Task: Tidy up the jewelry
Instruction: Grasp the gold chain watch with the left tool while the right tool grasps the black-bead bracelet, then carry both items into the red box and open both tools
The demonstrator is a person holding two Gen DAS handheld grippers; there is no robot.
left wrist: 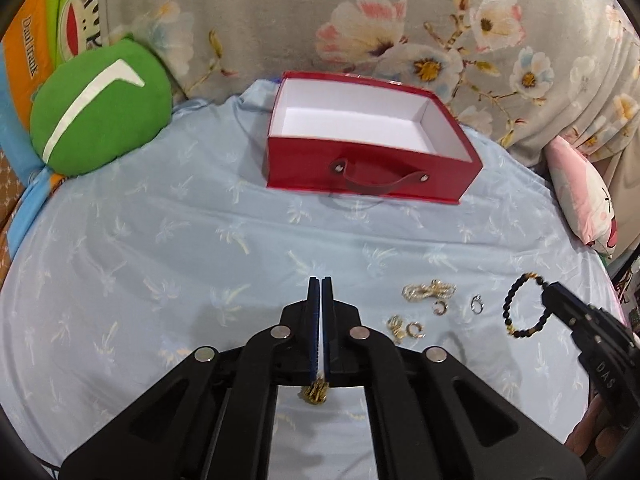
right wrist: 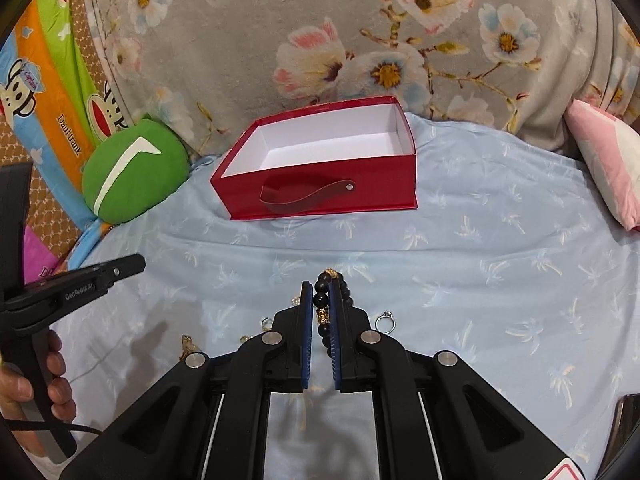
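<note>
Left tongs (left wrist: 321,280): jaws closed tight, a small gold piece (left wrist: 315,393) pinched between the pads far back near their base, hanging just below them; held above the bedsheet.

Right tongs (right wrist: 320,286): jaws clamped on a bracelet of dark beads (right wrist: 320,300) with gold spacers; the strand runs up between the blue pads and loops out past the tips. From the left camera the bracelet hangs as a ring off the tongs' tip, clear of the sheet.

Red box (left wrist: 372,160): open, white inside, nothing in it; dark strap handle on its near wall. Stands on the sheet at the far side, well apart from both tongs.

Jewelry lying on the sheet, between the two tongs: a gold knotted chain (left wrist: 428,290), a silver ring (left wrist: 476,304), a gold ear cuff (left wrist: 440,308), another gold cuff (left wrist: 414,328) and a small gold piece beside it (left wrist: 395,326).

Bedsheet (left wrist: 160,240): pale blue, palm-tree print, wrinkled.

Green round cushion (left wrist: 100,108): white stripe, left of the box.

Pink pillow (right wrist: 604,160): right edge.

Floral grey cloth (left wrist: 400,20): behind the box.

Person's hand (right wrist: 36,384): wrapped round the left tongs' handle.
</note>
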